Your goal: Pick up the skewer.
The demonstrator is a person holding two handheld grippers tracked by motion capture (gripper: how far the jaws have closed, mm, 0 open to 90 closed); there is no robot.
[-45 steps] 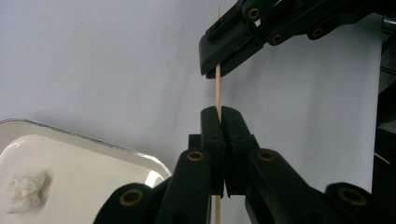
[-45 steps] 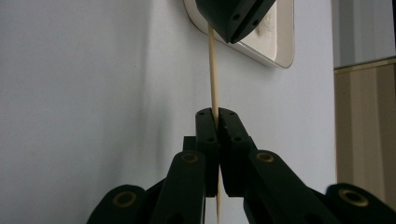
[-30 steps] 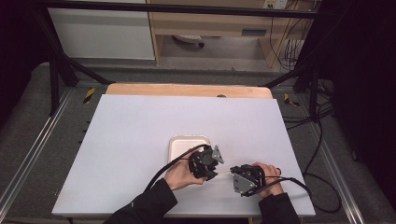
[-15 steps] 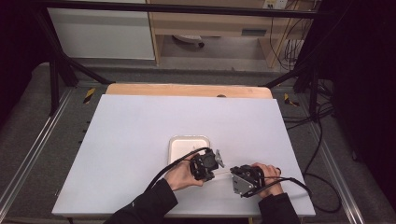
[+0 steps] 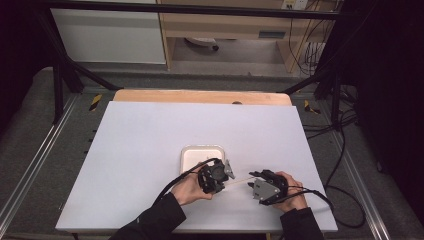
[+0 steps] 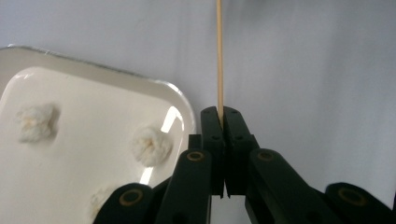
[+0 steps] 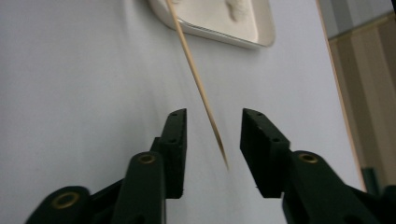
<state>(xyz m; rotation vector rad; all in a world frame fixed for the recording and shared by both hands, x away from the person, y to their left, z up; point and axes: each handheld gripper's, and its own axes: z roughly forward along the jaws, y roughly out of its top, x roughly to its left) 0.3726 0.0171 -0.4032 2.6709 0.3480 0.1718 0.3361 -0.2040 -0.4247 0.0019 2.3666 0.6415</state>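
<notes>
Overhead, left tongs point(image 5: 225, 172) pinch a skewer point(image 5: 239, 179) above the white table point(image 5: 140, 145), right tongs point(image 5: 252, 179) parted

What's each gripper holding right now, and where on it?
Left gripper is shut on the wooden skewer, at one end. Right gripper has just been opening; the skewer's other end lies between its jaws, untouched.
</notes>
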